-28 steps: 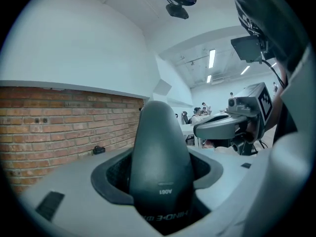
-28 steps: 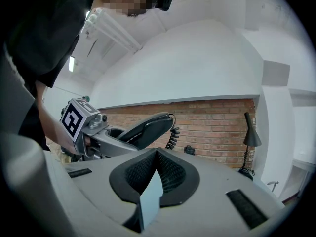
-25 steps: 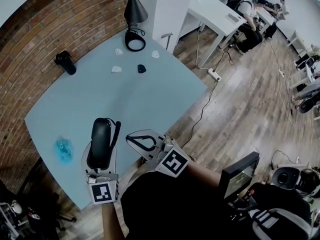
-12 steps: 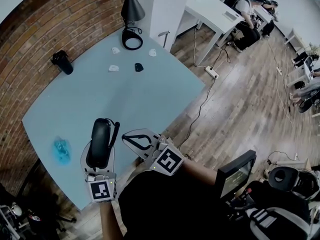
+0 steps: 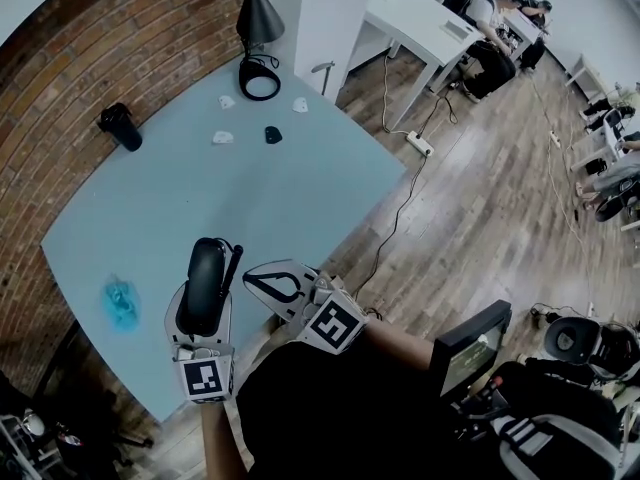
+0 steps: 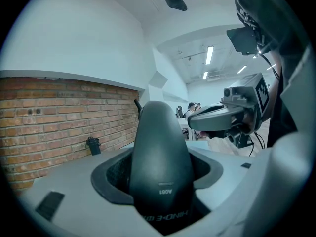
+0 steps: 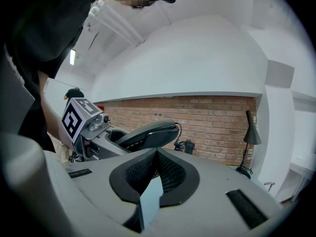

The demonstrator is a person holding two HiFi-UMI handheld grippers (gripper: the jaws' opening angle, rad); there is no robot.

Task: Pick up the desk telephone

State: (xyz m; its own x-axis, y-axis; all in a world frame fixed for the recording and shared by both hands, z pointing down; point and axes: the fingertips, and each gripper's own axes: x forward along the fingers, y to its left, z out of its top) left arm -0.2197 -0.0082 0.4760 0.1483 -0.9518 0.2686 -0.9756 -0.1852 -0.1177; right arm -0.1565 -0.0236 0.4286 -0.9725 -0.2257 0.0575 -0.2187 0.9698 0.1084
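Left gripper [image 5: 203, 313] is kept clamped on the telephone handset [image 5: 207, 268], unchanged from before; pickup is judged achieved. Beside it, right gripper [image 5: 262, 278] is held closed, empty.

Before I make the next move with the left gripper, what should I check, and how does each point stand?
1. Black telephone handset between the jaws of the left gripper: ok, gripped.
2. Handset lifted clear of the light blue table: cannot tell.
3. Right gripper shut with nothing in it: ok.
4. Right gripper apart from the handset: ok.
5. Crumpled blue thing and black cylinder out of the way: ok, both off to the side.
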